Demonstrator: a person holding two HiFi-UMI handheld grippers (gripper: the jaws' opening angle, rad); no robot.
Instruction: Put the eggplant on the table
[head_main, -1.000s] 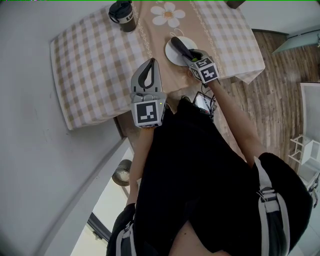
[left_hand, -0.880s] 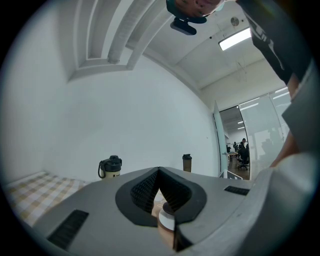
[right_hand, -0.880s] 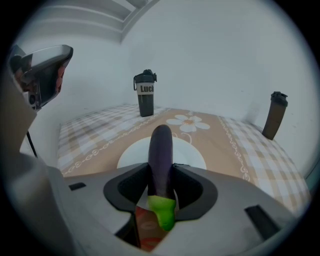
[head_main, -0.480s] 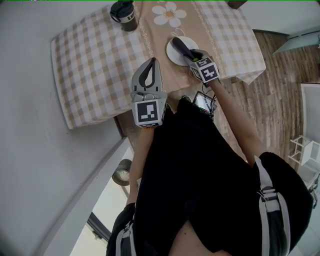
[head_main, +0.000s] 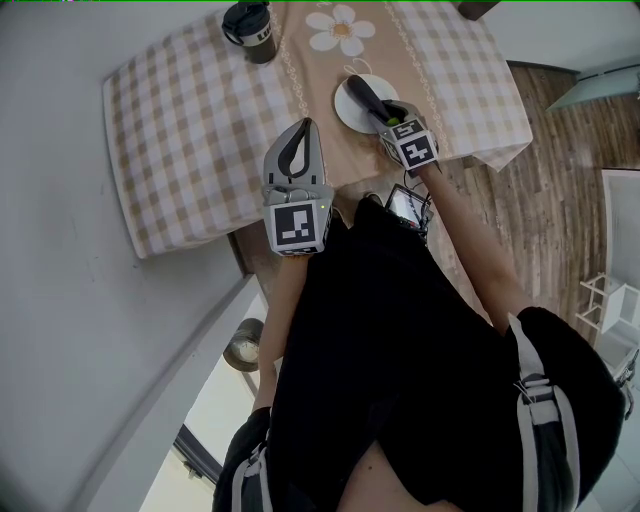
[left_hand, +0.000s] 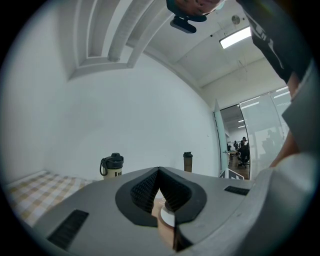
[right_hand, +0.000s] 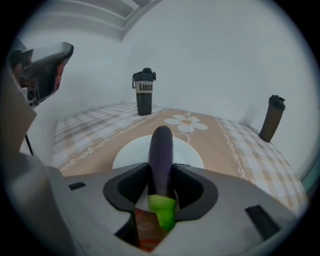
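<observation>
Eggplant (right_hand: 161, 145) sits pinched between the right gripper's (right_hand: 161, 168) pads, over the white plate (right_hand: 127, 156).

Left gripper (head_main: 303, 127) and right gripper (head_main: 386, 113): grey moulded shells with black ribbed pads (left_hand: 143, 191) lining the jaws. Each carries a white marker cube (head_main: 297, 226) printed with black squares. Operator wears a black top (head_main: 400, 350) and grey buckled straps (head_main: 545, 400).

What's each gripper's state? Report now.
Left gripper: closed, empty.
Right gripper: closed on the eggplant; jaws just opened slightly.
</observation>
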